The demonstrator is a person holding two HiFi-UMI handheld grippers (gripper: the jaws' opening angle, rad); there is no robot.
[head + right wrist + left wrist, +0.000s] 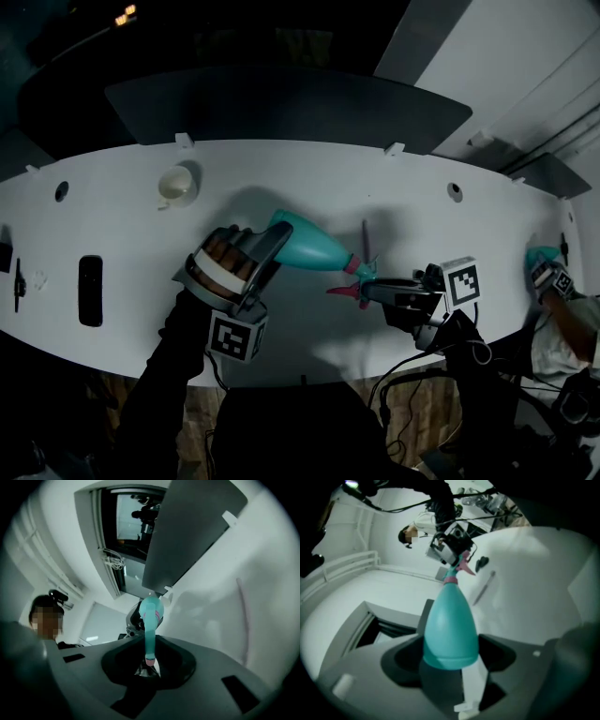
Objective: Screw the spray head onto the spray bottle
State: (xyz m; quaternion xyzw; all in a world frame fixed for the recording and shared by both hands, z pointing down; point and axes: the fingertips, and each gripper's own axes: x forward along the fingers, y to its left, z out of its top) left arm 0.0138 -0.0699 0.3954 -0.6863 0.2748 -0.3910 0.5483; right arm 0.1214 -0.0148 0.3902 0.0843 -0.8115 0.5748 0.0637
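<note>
- While the left gripper (pixel 268 251) is clamping the fat base of the teal teardrop-shaped plastic spray bottle (pixel 314 246), its jaws are standing wide apart with the pads pressing on the round body.
- Bottle is lying on its side in the air over the white oval table (pixel 309 173). It appears to be clear of the surface, and its neck is pointing at the right gripper (pixel 375 291).
- Right gripper is pinching the small pink plastic spray head (pixel 349 277), jaws nearly together. Head is sitting right at the bottle neck. Whether the threads are biting, I can't tell.
- Judging the bottle as light, thin-walled plastic: it's probably flexing under a hard squeeze, and it's smooth. The taper is working against any grip higher up, where the pads would be sliding toward the neck.
- Best hold looks like the widest band near the base, where the left gripper is sitting now. Firm enough to be resisting twist, not crushing.
- Judging the spray head as stiff but small, with the trigger and nozzle sticking out. Gripping across the body near the collar is looking safer than holding it by the trigger.
- Thin dark rod (pixel 365 239) is lying on the table just beyond the neck, and a white cup (pixel 176 184) is sitting well apart. Neither is getting in the way.
</note>
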